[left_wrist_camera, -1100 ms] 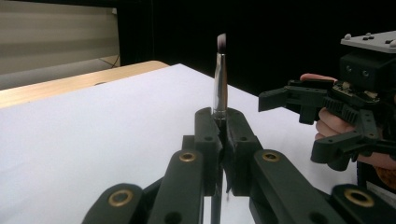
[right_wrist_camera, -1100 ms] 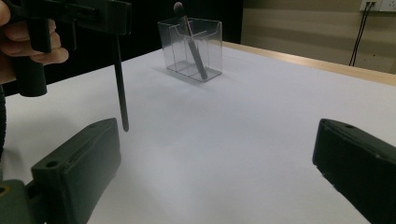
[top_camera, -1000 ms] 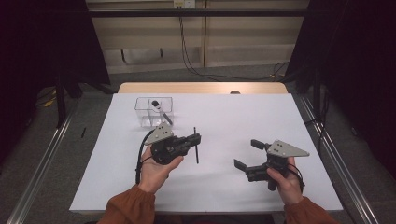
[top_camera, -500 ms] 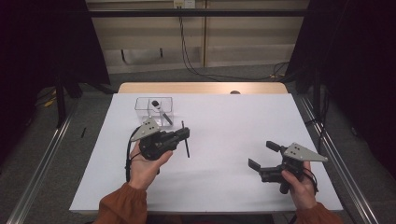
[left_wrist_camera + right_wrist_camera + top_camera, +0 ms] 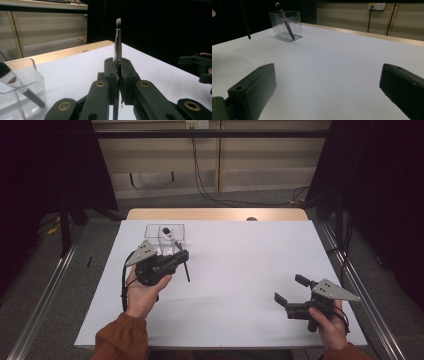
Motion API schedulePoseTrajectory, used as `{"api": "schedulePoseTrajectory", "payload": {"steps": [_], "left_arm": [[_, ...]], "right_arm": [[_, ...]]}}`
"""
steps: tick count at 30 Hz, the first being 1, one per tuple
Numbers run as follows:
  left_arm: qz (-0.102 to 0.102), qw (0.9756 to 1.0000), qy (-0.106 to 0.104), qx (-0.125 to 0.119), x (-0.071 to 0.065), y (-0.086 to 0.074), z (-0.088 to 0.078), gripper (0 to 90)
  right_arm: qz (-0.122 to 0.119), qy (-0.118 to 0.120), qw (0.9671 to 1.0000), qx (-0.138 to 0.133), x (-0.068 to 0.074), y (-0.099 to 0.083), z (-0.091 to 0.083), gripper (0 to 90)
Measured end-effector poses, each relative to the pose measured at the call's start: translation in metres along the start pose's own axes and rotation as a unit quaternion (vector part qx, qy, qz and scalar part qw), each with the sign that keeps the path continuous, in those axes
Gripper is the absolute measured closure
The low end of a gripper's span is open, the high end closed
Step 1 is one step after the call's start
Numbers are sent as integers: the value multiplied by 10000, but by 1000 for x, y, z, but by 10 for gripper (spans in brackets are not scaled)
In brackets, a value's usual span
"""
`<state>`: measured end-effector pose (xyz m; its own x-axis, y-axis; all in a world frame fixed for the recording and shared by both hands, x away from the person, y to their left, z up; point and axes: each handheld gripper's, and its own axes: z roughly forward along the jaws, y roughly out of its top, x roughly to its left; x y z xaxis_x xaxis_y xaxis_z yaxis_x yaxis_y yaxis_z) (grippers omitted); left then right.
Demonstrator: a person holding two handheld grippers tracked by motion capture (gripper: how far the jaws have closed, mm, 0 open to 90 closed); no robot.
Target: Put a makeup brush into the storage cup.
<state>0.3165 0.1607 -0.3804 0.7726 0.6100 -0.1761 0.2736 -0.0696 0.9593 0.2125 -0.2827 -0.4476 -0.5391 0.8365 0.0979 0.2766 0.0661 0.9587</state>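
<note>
My left gripper (image 5: 181,256) is shut on a thin black makeup brush (image 5: 186,271), held above the white table left of centre. In the left gripper view the brush (image 5: 117,42) stands upright between the closed jaws, bristles at the top. Just behind the gripper is a clear plastic box (image 5: 172,229) with a second brush (image 5: 168,233) leaning inside; the box also shows close at the left (image 5: 30,75). My right gripper (image 5: 290,289) hovers near the front right of the table, open and holding nothing. Its jaws stand wide apart (image 5: 327,80), with the box (image 5: 297,26) far off.
A white sheet covers the table (image 5: 240,260), with a wooden strip (image 5: 215,214) along the far edge. Metal rails (image 5: 360,290) run beside the table on both sides. Cables hang at the back wall.
The left gripper has carried the brush leftward and farther away, toward the clear box. The right gripper has drifted right and closer to the front edge, still open.
</note>
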Motion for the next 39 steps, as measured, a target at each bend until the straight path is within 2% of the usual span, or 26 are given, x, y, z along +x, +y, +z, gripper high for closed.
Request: {"api": "schedulePoseTrajectory", "payload": {"steps": [12,21,24,32,39], "left_arm": [[-166,9992,361,-28,31,7,8,856],[-106,9985,531,-93,43,20,17,856],[-145,9986,498,-117,49,19,21,855],[-197,9971,713,-156,63,23,31,855],[-80,9964,813,-244,67,31,40,855]], "right_arm": [[-19,36,10000,35,0,-7,-6,0],[-15,106,9999,54,1,-7,-5,0],[-15,120,9999,50,1,-7,-5,0],[-18,148,9999,63,0,-8,-5,0],[11,160,9999,64,0,-8,-5,0]]}}
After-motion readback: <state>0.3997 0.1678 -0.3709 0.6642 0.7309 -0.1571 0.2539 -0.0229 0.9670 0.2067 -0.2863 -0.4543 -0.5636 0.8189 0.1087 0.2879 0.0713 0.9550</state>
